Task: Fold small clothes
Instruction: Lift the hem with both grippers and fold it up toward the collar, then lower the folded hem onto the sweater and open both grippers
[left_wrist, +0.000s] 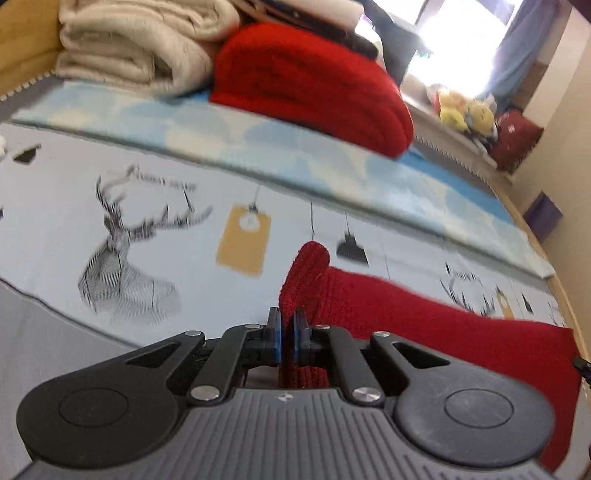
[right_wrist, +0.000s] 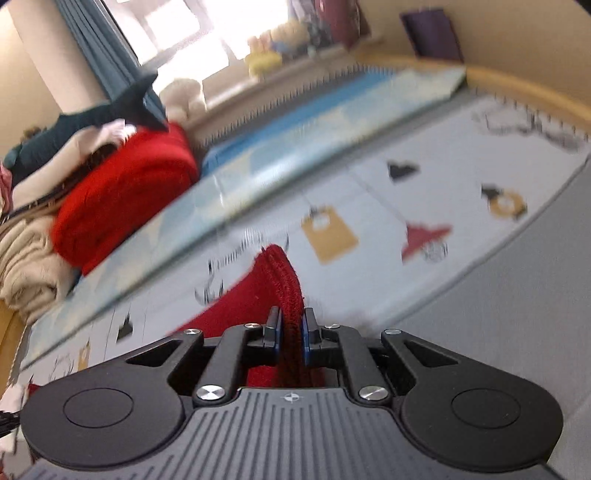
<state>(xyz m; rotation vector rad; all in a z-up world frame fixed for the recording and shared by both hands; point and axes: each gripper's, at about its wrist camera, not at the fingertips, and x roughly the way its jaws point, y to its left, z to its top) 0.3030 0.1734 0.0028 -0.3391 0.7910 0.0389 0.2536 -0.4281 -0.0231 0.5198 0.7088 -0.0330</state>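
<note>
The red knit cloth (left_wrist: 424, 317) runs off the right edge and hides behind the gripper body. The toys (right_wrist: 273, 48) by the far window are too blurry to tell.

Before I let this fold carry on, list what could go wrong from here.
1. Each claw pinches only a narrow edge of the dark red knit: left claw, right claw, knit. The fabric could slip free if pulled taut.
2. Most of the knit hangs beyond the left claw, so it may sag and fold crookedly.
3. The folded red sweater and cream blanket sit close behind; a swing forward could knock that pile.
</note>
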